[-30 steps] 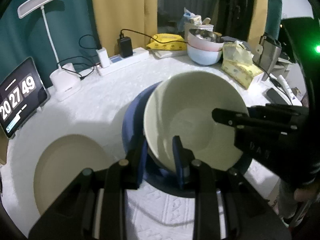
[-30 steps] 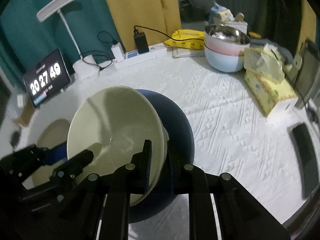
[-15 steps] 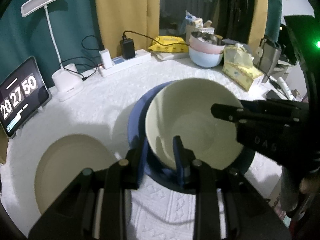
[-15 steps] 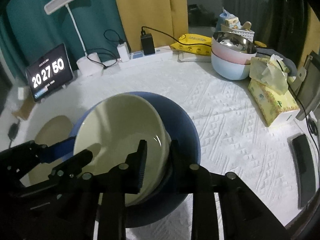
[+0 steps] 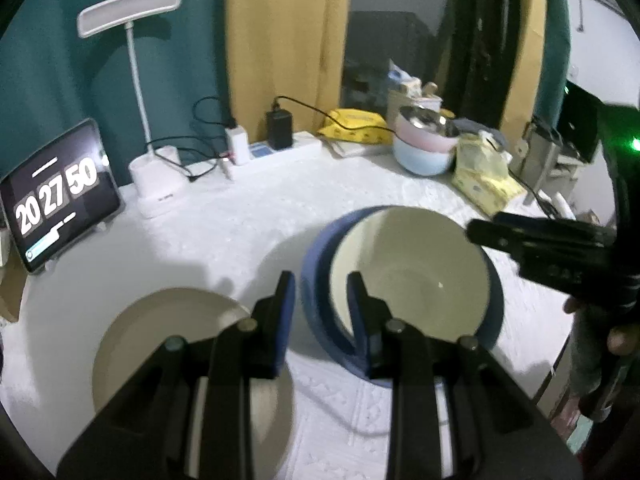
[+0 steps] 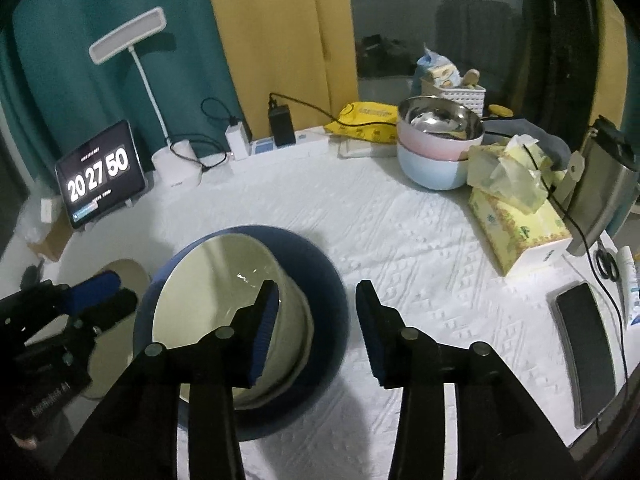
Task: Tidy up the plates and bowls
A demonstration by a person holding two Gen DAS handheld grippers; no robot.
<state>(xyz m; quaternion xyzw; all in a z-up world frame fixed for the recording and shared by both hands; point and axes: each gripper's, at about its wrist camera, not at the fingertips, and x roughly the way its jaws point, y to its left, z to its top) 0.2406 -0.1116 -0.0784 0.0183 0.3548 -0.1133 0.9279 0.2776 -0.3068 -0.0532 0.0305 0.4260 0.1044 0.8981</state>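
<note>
- A smooth, glossy cream bowl sits nested inside a wider blue bowl at the lower centre of the right wrist view; both are round, and the cream one leans toward the left wall of the blue one.
- Both rest on a white tablecloth with a raised, quilt-like pattern.
- A flat, matte beige plate lies at the lower left of the left wrist view, just beside the blue bowl and partly hidden by the gripper's body.
- Toward the upper right of the right wrist view, a shiny steel bowl stacked in pink and pale blue bowls stands against a yellow tissue box; a dark phone lies at the right edge.
- At upper left stand a clock tablet, a white desk lamp and a power strip.
- The right gripper is opening, its jaws straddling the right rims of both bowls without pressing on them.
- The left gripper has its jaws apart and clamps nothing; its right finger overlaps the bowls' left rim.
</note>
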